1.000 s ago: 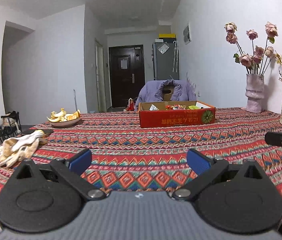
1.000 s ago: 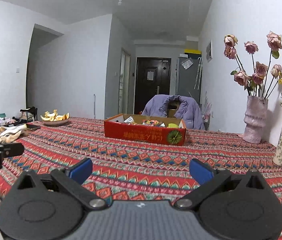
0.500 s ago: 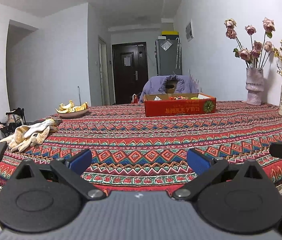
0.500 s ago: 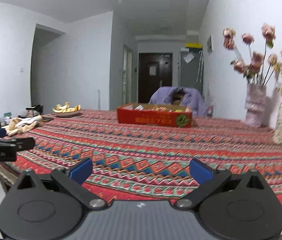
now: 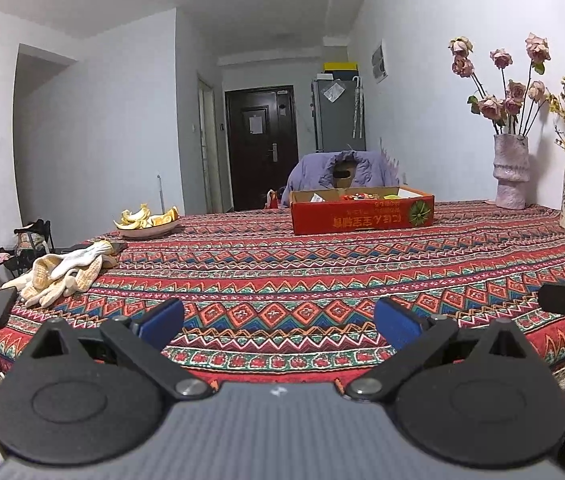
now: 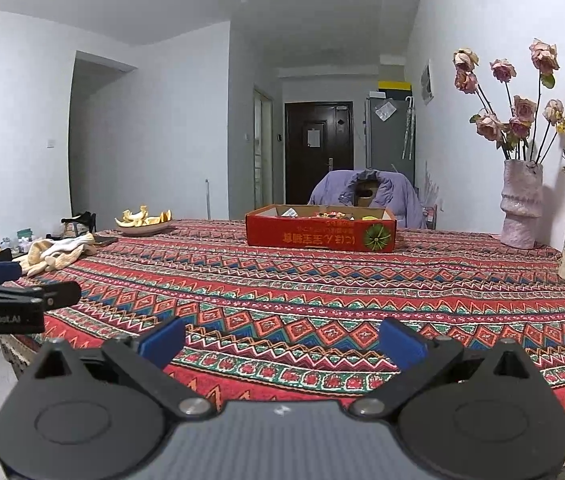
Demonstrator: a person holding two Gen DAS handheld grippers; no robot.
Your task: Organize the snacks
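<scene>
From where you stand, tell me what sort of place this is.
Most likely a home dining or living room. A long table under a patterned tablecloth holds a vase of roses and a plate of fruit peels, with a fridge beside the dark entry door.

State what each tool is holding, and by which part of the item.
Nothing is held. The left tool and the right tool are both open and empty above the patterned tablecloth, far from the red snack box.
</scene>
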